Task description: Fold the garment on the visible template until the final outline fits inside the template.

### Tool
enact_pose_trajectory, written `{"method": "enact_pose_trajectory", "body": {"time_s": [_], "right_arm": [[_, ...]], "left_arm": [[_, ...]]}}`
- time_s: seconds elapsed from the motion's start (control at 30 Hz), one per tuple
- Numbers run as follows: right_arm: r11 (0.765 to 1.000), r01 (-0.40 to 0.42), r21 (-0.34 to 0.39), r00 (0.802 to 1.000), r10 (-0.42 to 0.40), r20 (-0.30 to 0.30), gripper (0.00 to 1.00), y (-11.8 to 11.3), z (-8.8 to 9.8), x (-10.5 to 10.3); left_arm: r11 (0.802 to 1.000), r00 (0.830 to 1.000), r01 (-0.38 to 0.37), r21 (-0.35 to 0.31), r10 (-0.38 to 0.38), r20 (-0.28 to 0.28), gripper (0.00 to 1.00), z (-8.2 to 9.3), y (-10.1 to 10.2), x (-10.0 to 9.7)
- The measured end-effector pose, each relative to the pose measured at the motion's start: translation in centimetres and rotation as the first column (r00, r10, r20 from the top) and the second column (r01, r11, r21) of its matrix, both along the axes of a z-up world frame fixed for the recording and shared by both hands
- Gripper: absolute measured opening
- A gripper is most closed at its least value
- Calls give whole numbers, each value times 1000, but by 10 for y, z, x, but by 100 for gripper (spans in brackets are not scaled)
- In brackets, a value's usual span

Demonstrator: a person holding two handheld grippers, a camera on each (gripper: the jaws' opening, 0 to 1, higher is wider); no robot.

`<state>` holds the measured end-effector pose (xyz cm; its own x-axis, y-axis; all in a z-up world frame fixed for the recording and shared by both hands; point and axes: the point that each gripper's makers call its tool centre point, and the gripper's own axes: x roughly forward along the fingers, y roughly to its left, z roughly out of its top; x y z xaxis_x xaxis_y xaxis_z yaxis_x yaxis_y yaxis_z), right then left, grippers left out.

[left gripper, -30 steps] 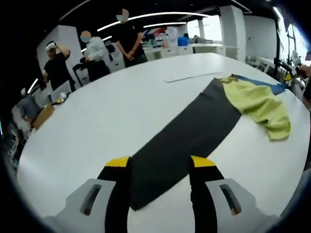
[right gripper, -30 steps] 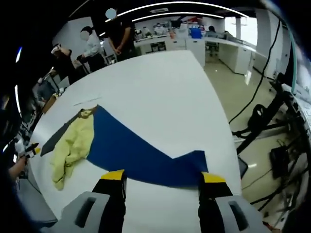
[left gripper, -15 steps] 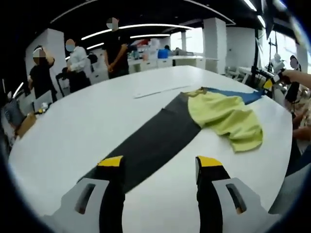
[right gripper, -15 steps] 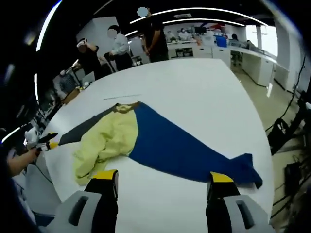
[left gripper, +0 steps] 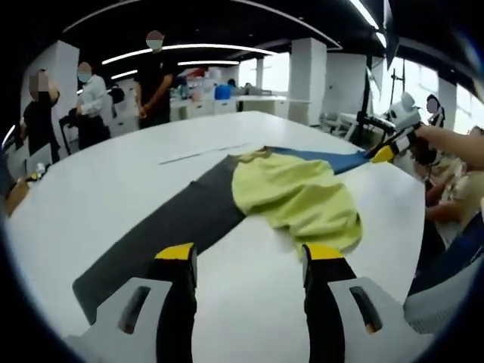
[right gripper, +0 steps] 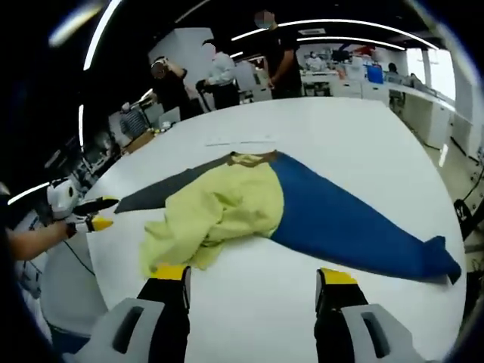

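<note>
A crumpled yellow-green garment (left gripper: 295, 198) (right gripper: 215, 212) lies on a white table (left gripper: 113, 189), where a flat dark grey cloth panel (left gripper: 162, 227) (right gripper: 162, 193) meets a flat blue one (left gripper: 325, 159) (right gripper: 348, 219). My left gripper (left gripper: 248, 257) hovers open above the table, short of the garment's near edge and the grey panel. My right gripper (right gripper: 253, 276) is open too, just short of the garment's crumpled hem. In the left gripper view the right gripper (left gripper: 386, 149) is near the blue panel's end. In the right gripper view the left gripper (right gripper: 89, 215) is by the grey panel's tip.
A thin white strip (left gripper: 200, 153) (right gripper: 242, 142) lies on the table beyond the cloths. Several people (left gripper: 155, 76) (right gripper: 219, 72) stand at the far edge. Bare white tabletop (right gripper: 355, 136) surrounds the cloths. Desks and equipment fill the room behind.
Both views have swung toward the garment, which now sits nearer and more central. Each opposite gripper has come into view. The cloths lie as before.
</note>
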<state>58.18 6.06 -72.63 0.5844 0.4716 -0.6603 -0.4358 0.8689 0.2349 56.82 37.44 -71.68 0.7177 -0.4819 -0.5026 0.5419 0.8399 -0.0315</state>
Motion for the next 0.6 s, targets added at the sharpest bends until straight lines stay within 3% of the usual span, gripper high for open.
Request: {"method": "enact_pose_trajectory", "body": {"time_s": [0.2,0.6], "right_arm": [[999,-39,-19,999,39,15,53,24,-18,-5],[997,-76,15,996,76,44,39,69,-38,-4]], "left_arm": [[997,999,49,55,-49,-14,47,-13,-19,-8],[994,994,98,41,-96,-52,38,-39,-60,-8]]}}
